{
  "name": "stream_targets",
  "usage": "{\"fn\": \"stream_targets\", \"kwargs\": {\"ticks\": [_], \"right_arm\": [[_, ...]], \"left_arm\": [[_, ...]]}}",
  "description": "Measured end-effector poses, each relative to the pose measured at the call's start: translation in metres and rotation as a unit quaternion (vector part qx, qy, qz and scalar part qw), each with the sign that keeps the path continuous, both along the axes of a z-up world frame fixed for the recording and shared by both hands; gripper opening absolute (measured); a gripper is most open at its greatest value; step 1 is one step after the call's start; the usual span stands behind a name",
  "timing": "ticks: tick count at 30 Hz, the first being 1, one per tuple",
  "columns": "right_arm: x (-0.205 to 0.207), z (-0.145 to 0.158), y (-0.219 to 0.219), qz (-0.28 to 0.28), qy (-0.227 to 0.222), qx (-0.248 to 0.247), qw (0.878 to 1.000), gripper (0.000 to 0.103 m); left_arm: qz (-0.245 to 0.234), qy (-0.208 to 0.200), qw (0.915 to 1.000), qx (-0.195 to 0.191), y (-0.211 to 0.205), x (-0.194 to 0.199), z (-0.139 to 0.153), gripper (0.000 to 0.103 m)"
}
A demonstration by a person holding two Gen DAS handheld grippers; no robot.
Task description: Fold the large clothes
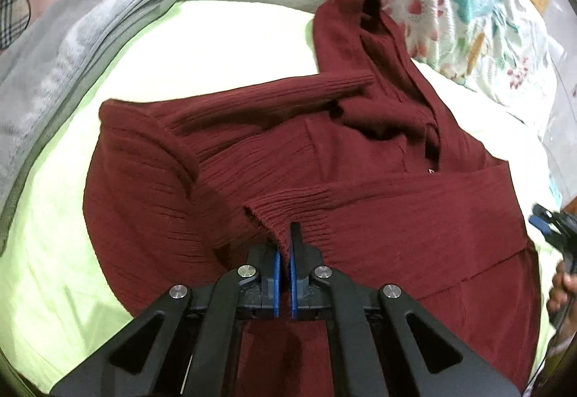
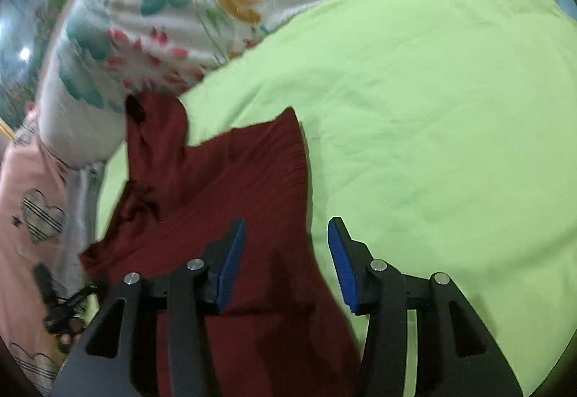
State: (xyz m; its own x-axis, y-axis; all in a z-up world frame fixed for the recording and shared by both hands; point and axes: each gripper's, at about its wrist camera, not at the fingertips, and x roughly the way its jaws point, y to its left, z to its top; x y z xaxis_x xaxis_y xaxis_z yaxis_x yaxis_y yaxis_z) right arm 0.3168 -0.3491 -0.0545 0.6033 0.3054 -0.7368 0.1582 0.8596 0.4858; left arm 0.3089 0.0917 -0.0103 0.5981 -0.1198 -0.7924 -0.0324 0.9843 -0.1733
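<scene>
Sweater: maroon sweater [image 1: 324,159] lies spread on the green bed sheet [image 1: 216,43].
Left gripper [image 1: 285,245]: clamped on a ribbed cuff [image 1: 285,209].
Right gripper [image 2: 286,245]: fingers apart, over the sweater's 3 o'clock edge.
Surroundings: grey towel [image 1: 72,47] at 10 o'clock.

The sweater [image 1: 324,180] ahead of my left tongs [image 1: 285,245] is deep maroon, ribbed at the cuff [image 1: 288,213]. My tongs are black with blue pads [image 1: 276,274]. Under the sweater lies a plain lime-green sheet [image 2: 432,108]. Off to the left of my left tongs sits a folded pale grey towel [image 1: 72,47]. Beyond the sweater is a white quilt [image 1: 450,0] printed with teal leaves, pink-red flowers and ochre strokes. Left of my right tongs [image 2: 286,252], pink cloth [image 2: 21,216] bears a plaid heart.
</scene>
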Motion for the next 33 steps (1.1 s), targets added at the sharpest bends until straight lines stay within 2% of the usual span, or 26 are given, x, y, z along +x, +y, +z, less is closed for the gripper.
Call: {"fn": "stream_targets", "kwargs": {"ticks": [2, 4, 5, 6, 8, 11, 14, 15, 18, 20, 23, 25, 29, 33], "right_arm": [[0.017, -0.012, 0.005, 0.008, 0.017, -0.021, 1.000, 0.048], [0.030, -0.024, 0.008, 0.020, 0.030, -0.011, 0.999, 0.048], [0.030, -0.024, 0.010, 0.024, 0.027, -0.020, 0.999, 0.035], [0.032, -0.023, 0.012, 0.032, 0.030, -0.032, 0.999, 0.007], [0.027, -0.018, 0.005, 0.027, 0.021, -0.016, 0.999, 0.006], [0.022, -0.017, -0.002, 0.011, 0.019, -0.022, 1.000, 0.006], [0.024, -0.027, 0.001, 0.007, 0.036, -0.019, 0.999, 0.007], [0.023, -0.026, 0.000, 0.001, 0.036, -0.015, 0.999, 0.012], [0.008, -0.008, 0.005, -0.020, 0.027, -0.033, 0.999, 0.015], [-0.008, 0.005, 0.015, -0.009, 0.006, -0.037, 0.999, 0.018], [-0.033, 0.013, 0.038, 0.028, -0.010, -0.020, 0.999, 0.028], [-0.045, 0.011, 0.054, 0.052, -0.007, -0.011, 0.999, 0.029], [-0.064, 0.002, 0.084, 0.095, 0.007, 0.016, 0.995, 0.029], [-0.071, 0.000, 0.108, 0.120, 0.011, 0.022, 0.992, 0.029]], "left_arm": [[-0.005, 0.002, 1.0000, 0.005, -0.003, 0.002, -0.001, 0.002], [-0.009, 0.004, 0.9999, 0.007, -0.005, 0.002, -0.001, 0.002], [-0.011, 0.005, 0.9999, 0.009, -0.007, 0.004, -0.002, 0.002], [-0.013, 0.006, 0.9999, 0.008, -0.007, 0.004, -0.002, 0.002], [-0.019, 0.004, 0.9998, 0.002, -0.010, 0.003, 0.001, 0.002], [-0.029, -0.002, 0.9996, 0.003, -0.019, 0.003, 0.002, 0.002], [-0.023, 0.015, 0.9995, 0.018, -0.024, 0.010, -0.010, 0.003], [-0.020, 0.023, 0.9993, 0.020, -0.023, 0.010, -0.014, 0.003], [-0.022, 0.023, 0.9995, -0.004, -0.013, -0.001, -0.010, 0.006], [-0.022, 0.008, 0.9995, -0.020, -0.003, -0.017, 0.000, 0.007], [-0.009, -0.014, 0.9996, -0.024, 0.016, -0.038, 0.017, 0.018], [0.015, -0.030, 0.9991, -0.028, 0.041, -0.048, 0.029, 0.026], [0.070, -0.029, 0.9966, -0.031, 0.093, -0.044, 0.036, 0.027], [0.092, -0.003, 0.9934, -0.068, 0.135, -0.019, 0.025, 0.027]]}}
